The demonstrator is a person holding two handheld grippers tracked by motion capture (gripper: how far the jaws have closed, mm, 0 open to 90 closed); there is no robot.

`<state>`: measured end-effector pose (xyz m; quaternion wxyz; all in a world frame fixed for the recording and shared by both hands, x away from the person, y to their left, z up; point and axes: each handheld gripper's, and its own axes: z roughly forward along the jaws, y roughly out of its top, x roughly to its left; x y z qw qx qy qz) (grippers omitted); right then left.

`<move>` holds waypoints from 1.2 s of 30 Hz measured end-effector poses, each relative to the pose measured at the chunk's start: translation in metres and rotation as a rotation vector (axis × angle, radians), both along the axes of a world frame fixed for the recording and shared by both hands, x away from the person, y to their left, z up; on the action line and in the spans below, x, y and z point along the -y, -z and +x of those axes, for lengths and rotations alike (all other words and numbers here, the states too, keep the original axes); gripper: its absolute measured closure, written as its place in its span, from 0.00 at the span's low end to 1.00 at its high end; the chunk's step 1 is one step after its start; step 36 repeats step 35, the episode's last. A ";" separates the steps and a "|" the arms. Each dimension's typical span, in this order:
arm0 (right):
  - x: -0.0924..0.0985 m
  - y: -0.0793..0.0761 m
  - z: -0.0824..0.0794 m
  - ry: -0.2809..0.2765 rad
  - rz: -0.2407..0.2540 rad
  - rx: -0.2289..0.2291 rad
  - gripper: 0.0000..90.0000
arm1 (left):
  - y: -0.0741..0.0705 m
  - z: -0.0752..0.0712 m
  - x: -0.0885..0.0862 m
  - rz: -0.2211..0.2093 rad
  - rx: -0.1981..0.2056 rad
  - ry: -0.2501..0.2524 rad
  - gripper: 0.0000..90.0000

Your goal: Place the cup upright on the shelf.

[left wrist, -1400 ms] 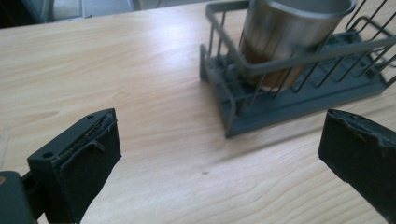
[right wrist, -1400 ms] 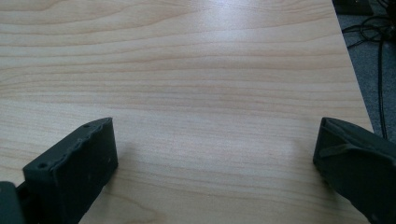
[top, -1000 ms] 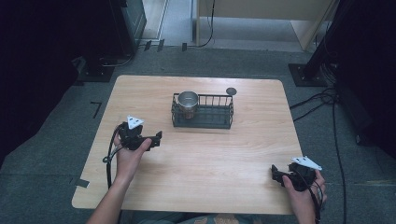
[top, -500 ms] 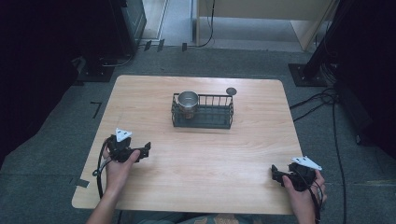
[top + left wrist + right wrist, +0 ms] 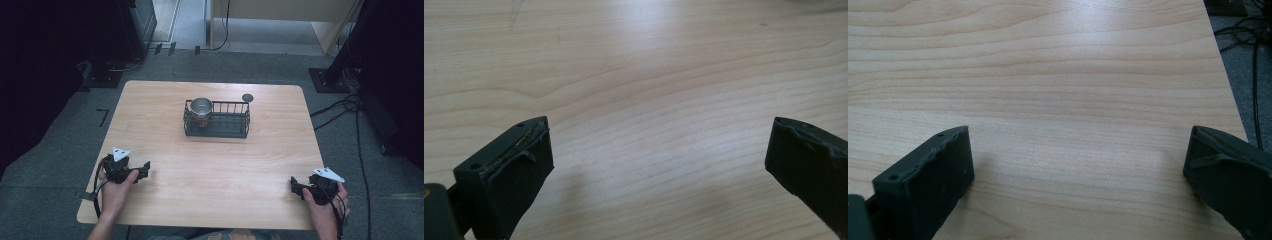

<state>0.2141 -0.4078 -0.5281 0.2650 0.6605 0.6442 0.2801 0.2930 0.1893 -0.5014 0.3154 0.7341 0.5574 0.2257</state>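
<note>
With both sets of tongs parked low at the near corners of the surface [image 5: 165, 105], left tongs [image 5: 146, 166] and right tongs [image 5: 293, 185] gaping wide with nothing between. Metal cup [image 5: 201, 109] upright in the left end of the wire basket [image 5: 235, 131] near the far edge, well apart from both, likely resting between moves.

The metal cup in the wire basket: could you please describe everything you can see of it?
The metal cup is a small, silvery, shiny cylinder, standing upright with its open mouth facing up. It sits inside the left end of the black wire basket, close against the bars, on the far middle of the wooden table. Whether it holds anything cannot be made out. No gripper touches it.
</note>
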 end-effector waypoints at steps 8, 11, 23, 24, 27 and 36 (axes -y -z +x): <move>0.000 0.000 0.000 0.000 0.000 0.000 0.00 | 0.009 -0.011 -0.023 0.024 -0.001 -0.053 0.00; 0.000 0.000 0.000 0.001 0.000 0.000 0.00 | 0.010 -0.015 -0.029 0.050 0.011 -0.074 0.00; 0.000 0.000 0.000 0.000 0.000 0.001 0.00 | 0.016 -0.030 -0.044 0.089 -0.001 -0.132 0.00; 0.000 0.000 0.000 0.000 -0.001 0.001 0.00 | 0.017 -0.030 -0.044 0.081 -0.005 -0.133 0.00; 0.000 0.000 0.000 0.000 0.000 0.001 0.00 | 0.017 -0.028 -0.044 0.044 -0.031 -0.100 0.00; 0.000 0.000 0.000 -0.001 0.000 0.001 0.00 | 0.017 -0.030 -0.040 0.041 -0.031 -0.111 0.00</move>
